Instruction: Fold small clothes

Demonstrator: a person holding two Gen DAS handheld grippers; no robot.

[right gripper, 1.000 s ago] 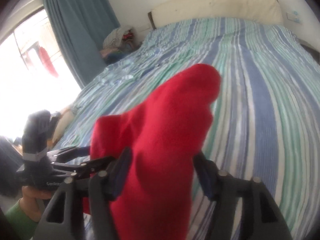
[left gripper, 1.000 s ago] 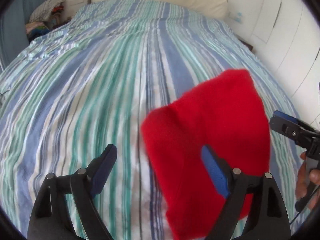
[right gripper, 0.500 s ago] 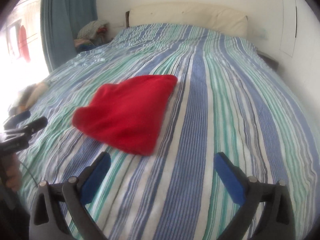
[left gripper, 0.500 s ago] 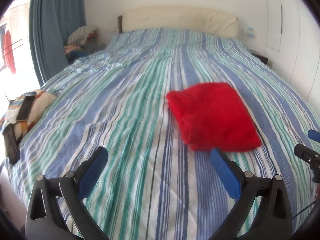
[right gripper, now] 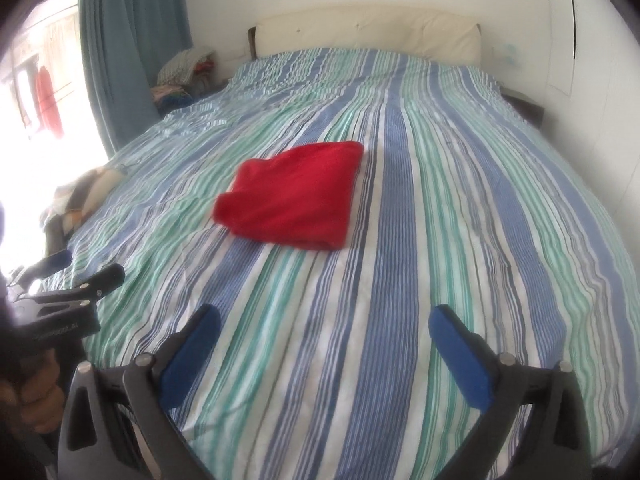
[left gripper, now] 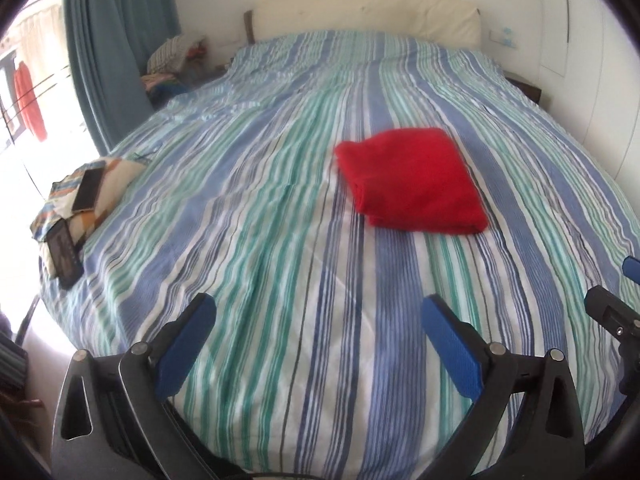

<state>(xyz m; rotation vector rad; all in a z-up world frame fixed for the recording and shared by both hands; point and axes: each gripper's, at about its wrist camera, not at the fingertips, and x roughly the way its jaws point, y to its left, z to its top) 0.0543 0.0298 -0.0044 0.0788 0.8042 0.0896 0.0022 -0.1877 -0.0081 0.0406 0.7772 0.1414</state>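
Bedding: a striped blue, green and white bedspread (left gripper: 280,216) covers the bed, cream headboard (left gripper: 368,12) at the far wall, teal curtain (left gripper: 116,40) at the window side. Phone (left gripper: 88,190) lies on a patterned cushion (left gripper: 90,204) at the bed's left edge. Folded red garment (left gripper: 412,180) rests flat mid-bed, nothing touching it. Left gripper (left gripper: 316,340) hangs above the near edge, jaws wide apart, empty. Right gripper (right gripper: 324,348) likewise spread and empty, well short of the garment. Bare bedspread surrounds the garment on all sides.
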